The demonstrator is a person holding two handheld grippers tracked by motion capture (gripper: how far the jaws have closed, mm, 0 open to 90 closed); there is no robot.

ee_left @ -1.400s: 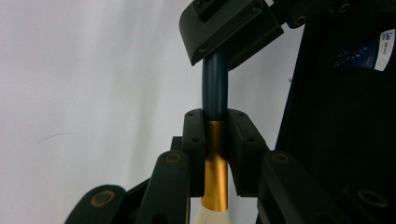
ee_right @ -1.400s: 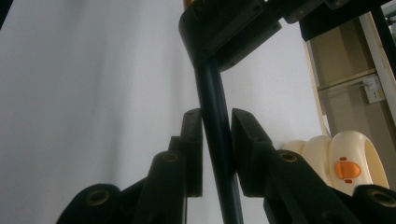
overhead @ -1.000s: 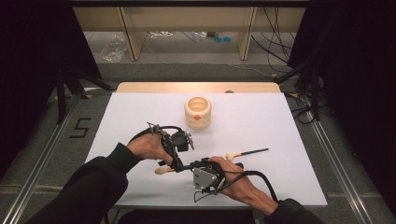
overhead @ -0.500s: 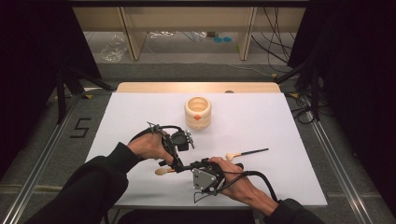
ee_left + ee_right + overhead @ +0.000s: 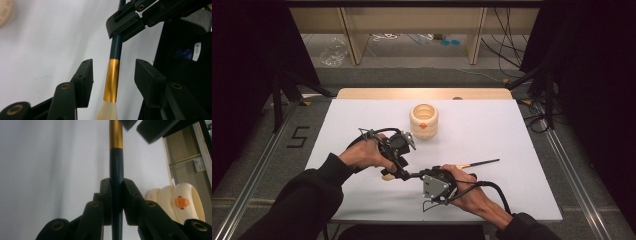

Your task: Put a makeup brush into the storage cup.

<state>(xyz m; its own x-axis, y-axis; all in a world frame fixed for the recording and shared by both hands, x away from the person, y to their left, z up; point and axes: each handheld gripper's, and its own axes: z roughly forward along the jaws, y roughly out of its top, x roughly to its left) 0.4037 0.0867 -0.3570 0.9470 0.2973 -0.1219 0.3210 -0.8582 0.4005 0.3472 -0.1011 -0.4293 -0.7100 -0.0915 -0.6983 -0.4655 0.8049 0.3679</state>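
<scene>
- My right gripper is clamping the dark handle of the brush, holding it off the white table.
- My left gripper is standing spread, its jaws flanking the gold ferrule without touching.
- I judge the handover half done: the left must close.
- The cream pot is sitting beyond both tools.

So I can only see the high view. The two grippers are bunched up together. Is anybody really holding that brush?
Observer: Yes. The right gripper is shut on the brush, on its dark handle.
Operator: And the other one?
Observer: The left gripper is open, jaws either side of the gold ferrule, not touching.
Operator: Which end is fluffy?
Observer: The pale bristles are at the left gripper's end.
</scene>
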